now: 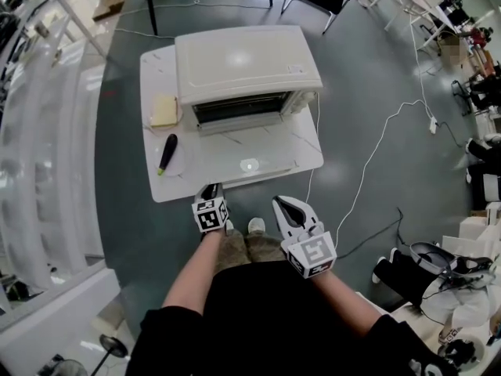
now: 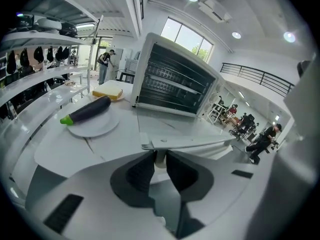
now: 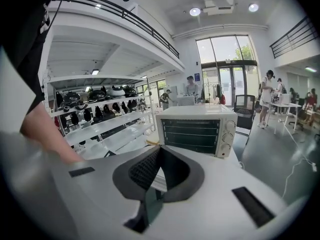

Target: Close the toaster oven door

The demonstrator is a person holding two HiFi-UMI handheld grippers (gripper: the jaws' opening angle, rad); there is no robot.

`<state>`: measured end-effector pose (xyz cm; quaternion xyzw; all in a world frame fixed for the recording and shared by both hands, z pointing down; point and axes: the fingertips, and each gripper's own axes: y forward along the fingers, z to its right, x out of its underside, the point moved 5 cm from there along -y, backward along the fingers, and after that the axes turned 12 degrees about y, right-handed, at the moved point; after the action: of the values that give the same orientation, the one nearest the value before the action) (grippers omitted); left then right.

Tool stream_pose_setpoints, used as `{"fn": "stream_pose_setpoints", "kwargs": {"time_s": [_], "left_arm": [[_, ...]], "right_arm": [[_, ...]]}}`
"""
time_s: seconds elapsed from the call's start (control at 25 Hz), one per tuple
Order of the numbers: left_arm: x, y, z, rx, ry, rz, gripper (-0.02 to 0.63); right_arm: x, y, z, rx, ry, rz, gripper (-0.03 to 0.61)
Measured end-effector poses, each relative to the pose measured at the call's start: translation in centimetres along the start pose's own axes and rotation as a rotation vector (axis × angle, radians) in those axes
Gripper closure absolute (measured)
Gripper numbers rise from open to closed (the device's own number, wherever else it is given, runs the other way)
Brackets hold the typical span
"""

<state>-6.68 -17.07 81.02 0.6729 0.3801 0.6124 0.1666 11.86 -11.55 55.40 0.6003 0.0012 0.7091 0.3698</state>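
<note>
Lowest in the head view, the two grippers are held out in front of the person, at the near edge of the white surface (image 1: pixel 180 182). The left gripper (image 2: pixel 160 158) has been brought up under the handle (image 2: pixel 200 142) of the toaster oven door (image 2: pixel 170 126). Its jaws are drawn in around the short white post that carries the handle bar, and the pads seem to press on that post from both sides. This hold is judged to be a purchase for swinging the door up. The right gripper (image 3: pixel 159 156) is kept back and off to the side, well apart from the oven. Its jaws are pressed together at the tips, with nothing between them, so it is probably being held clear of the door's path.

The toaster oven (image 1: pixel 246 65) stands at the far part of the surface, facing the person. It is a cream-white box with a dark cavity in which wire racks can be seen, and knobs (image 3: pixel 230 134) are set in a column at one side of its front. Its door is lowered flat toward the person, a glass pane in a pale frame, so the task is not yet done. Beside the oven, an eggplant (image 2: pixel 87 110) is laid on a white plate (image 2: pixel 95 128), and a slice of bread (image 2: pixel 109 90) lies behind it; both are clear of the door.
</note>
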Motion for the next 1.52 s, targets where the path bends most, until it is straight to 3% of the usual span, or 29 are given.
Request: {"fn": "stream_pose_setpoints", "kwargs": {"time_s": [0.36, 0.52, 0.8, 1.52], "left_arm": [[-1.2, -1.0, 0.1, 0.018, -0.016, -0.020, 0.528], [-2.0, -1.8, 0.2, 0.011, -0.082, 0.001, 0.526], [-3.5, -3.2, 0.3, 0.014, -0.016, 0.017, 0.529], [-5.9, -4.6, 0.8, 0.006, -0.001, 0.022, 0.532]], "right_arm": [[-1.5, 0.6, -0.7, -0.020, -0.001, 0.053, 0.557], [-2.1, 0.7, -1.1, -0.029, 0.008, 0.072, 0.557], [-3.2, 1.7, -2.2, -0.044, -0.054, 0.073, 0.557], [-4.2, -0.3, -1.9, -0.058, -0.055, 0.115, 0.557]]}}
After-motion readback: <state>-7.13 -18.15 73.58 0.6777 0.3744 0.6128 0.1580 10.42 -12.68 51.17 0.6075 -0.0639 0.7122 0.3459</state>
